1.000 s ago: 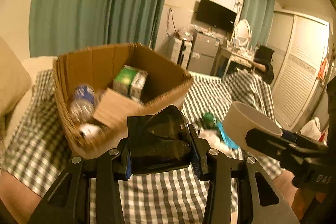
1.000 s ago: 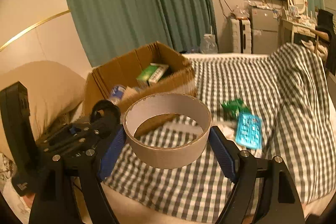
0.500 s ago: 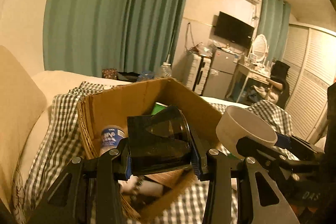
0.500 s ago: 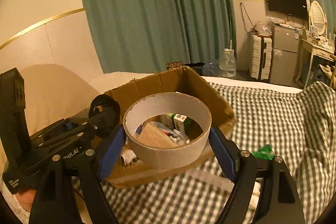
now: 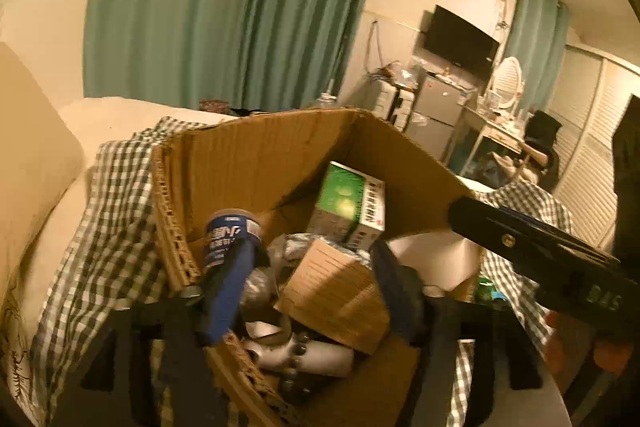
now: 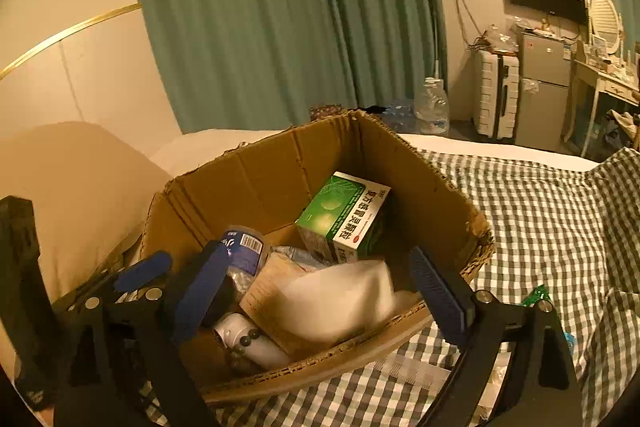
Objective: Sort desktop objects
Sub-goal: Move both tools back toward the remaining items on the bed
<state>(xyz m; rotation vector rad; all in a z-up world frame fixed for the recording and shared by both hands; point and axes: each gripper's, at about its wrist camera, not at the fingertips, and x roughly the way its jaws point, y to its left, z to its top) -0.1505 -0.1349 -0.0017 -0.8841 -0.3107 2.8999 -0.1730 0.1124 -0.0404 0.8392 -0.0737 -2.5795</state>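
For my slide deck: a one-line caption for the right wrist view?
Open right gripper above brown cardboard box as blurred white tape ring drops beside green medicine carton.

Brown corrugated cardboard box [image 6: 280, 171]: matt, raw fluted edges seen along the rim, frayed at the right corner. Green-and-white printed carton [image 6: 344, 215]: smooth card, slightly glossy. Blue-labelled clear plastic bottle [image 5: 230, 233]: shiny. White roll core [image 6: 340, 301]: blurred, matt paper look. Green-and-white checked cloth [image 6: 540, 219]: soft woven, matt. Gripper fingers [image 6: 438, 293]: ribbed blue pads set on matt black plastic, metal screws noted.
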